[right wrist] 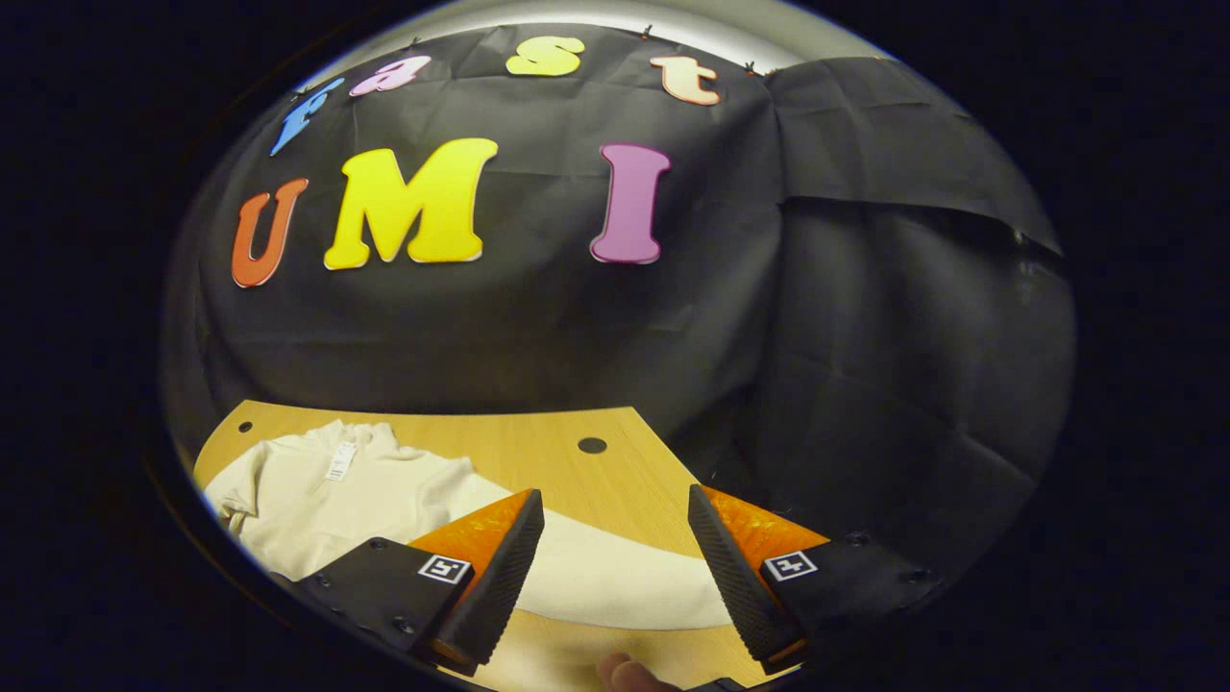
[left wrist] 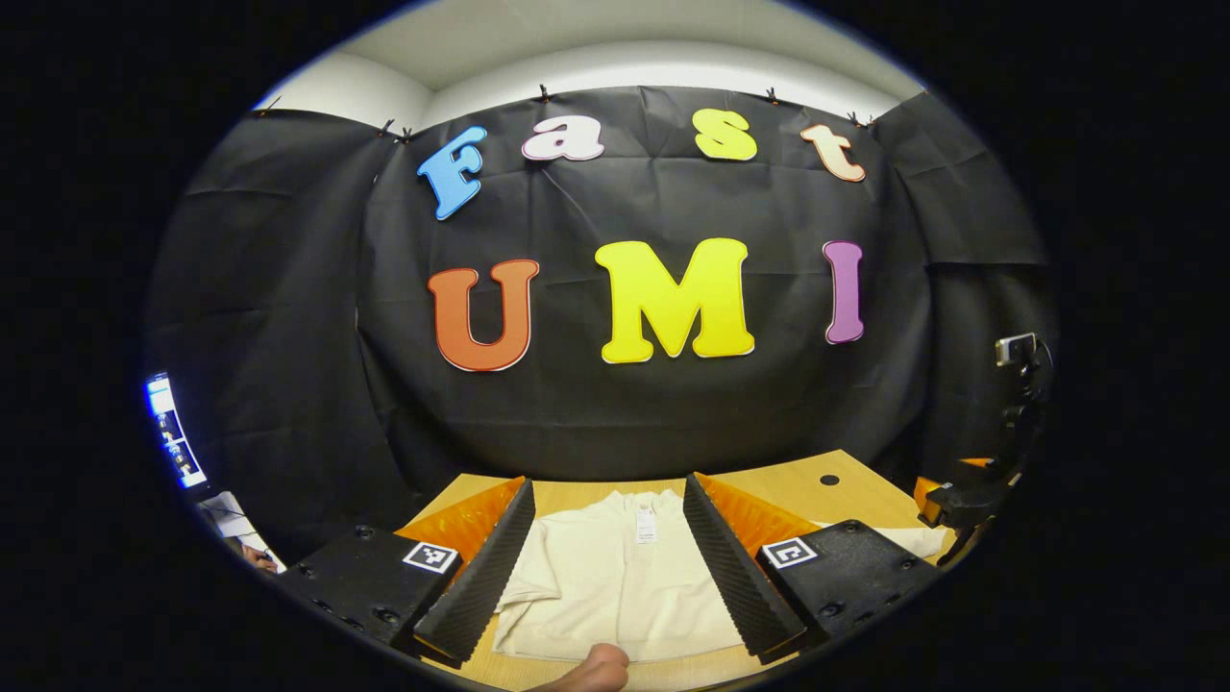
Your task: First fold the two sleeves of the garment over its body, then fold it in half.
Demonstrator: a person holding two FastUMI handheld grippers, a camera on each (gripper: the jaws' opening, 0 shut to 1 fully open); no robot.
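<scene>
- left gripper view: left gripper (left wrist: 609, 557) spread wide above the near edge of the bench (left wrist: 855, 490), pinching nothing.
- between its fingers, cream garment (left wrist: 615, 577) lying flat on the bench, collar toward the far wall, white tag (left wrist: 645, 525) at the neck.
- one sleeve (left wrist: 527, 598) folded in over the body on the left of that view.
- fingertip of a hand (left wrist: 596, 668) at the bottom edge.
- small camera on a stand (left wrist: 1019, 384) at the far right, lit screen (left wrist: 171, 428) at the far left.
- right gripper view: right gripper (right wrist: 615, 567) likewise spread, holding nothing, hovering over the other sleeve (right wrist: 615, 577), stretched out flat across the wood.
- garment body (right wrist: 317, 500) off to the left there, dark round hole (right wrist: 592, 445) in the bench top beyond the sleeve.
</scene>
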